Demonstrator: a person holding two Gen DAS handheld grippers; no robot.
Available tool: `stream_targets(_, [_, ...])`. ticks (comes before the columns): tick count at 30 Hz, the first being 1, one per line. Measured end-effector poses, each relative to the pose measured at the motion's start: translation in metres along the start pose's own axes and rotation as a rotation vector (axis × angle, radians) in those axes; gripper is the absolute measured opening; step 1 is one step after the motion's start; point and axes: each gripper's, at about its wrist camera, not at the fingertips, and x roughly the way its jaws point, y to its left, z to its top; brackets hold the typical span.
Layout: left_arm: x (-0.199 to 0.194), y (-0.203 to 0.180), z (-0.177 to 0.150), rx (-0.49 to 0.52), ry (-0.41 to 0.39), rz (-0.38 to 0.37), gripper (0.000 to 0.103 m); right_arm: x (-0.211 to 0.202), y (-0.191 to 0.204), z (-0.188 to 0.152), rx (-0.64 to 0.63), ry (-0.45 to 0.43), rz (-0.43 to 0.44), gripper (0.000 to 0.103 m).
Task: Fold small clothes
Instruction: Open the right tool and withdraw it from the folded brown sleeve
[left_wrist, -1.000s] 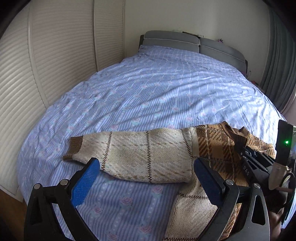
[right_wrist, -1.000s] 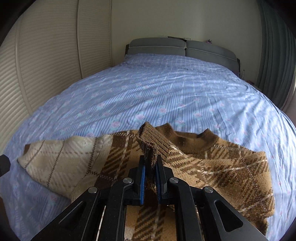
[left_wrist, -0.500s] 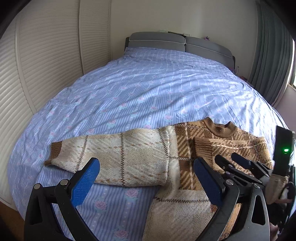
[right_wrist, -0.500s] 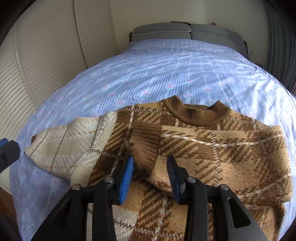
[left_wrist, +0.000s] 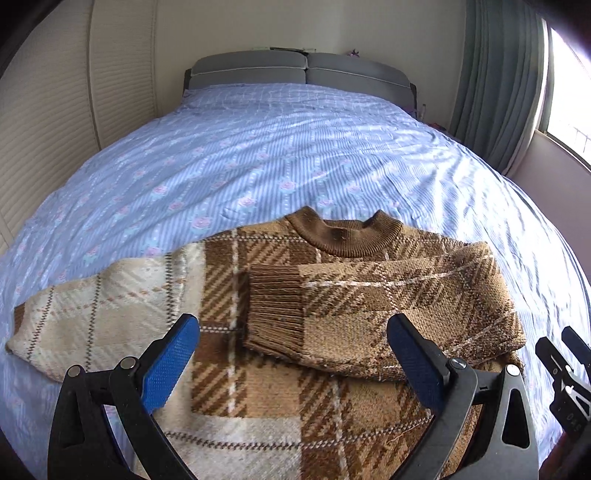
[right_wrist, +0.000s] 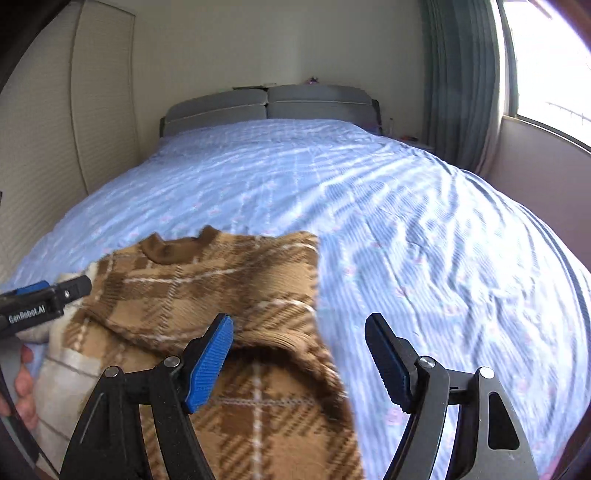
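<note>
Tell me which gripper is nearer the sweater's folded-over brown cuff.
Left. The left gripper hangs open right over the brown cuff; the right gripper, jaws just opened and empty, sits off by the sweater's far edge.

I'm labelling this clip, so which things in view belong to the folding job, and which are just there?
Belongs to the job:
sweater
folded-in sleeve
left claw, open
right claw, open, jaws just opened, nothing between them

Just there:
bed cover
headboard
curtain
window

We read "GenRobot.AI" in white on the black body of the left gripper (right_wrist: 48, 295). We can make out no other lettering.
</note>
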Motion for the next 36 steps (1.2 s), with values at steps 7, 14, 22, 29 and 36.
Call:
stream_targets(7, [0.034, -0.009, -0.009, 0.018, 0.047, 0.028, 0.103, 0.044, -0.016, -0.021, -0.008, 0.117, -0.038, 0.075])
stream_targets(14, [0.061, 0.001, -0.015, 0.015, 0.098, 0.083, 0.103, 0.066, -0.027, -0.016, 0.060, 0.127, -0.073, 0.075])
stream_targets(22, [0.065, 0.005, -0.022, 0.020, 0.080, 0.091, 0.103, 0.073, -0.071, -0.033, 0.193, 0.165, -0.005, 0.078])
stream_targets(29, [0.045, -0.001, -0.017, 0.027, 0.078, 0.055, 0.103, 0.044, -0.045, -0.023, 0.093, 0.110, -0.037, 0.078])
stream_targets(36, [0.023, -0.029, -0.013, 0.099, 0.001, 0.013, 0.103, 0.007, -0.023, 0.016, 0.044, -0.101, 0.074, 0.078])
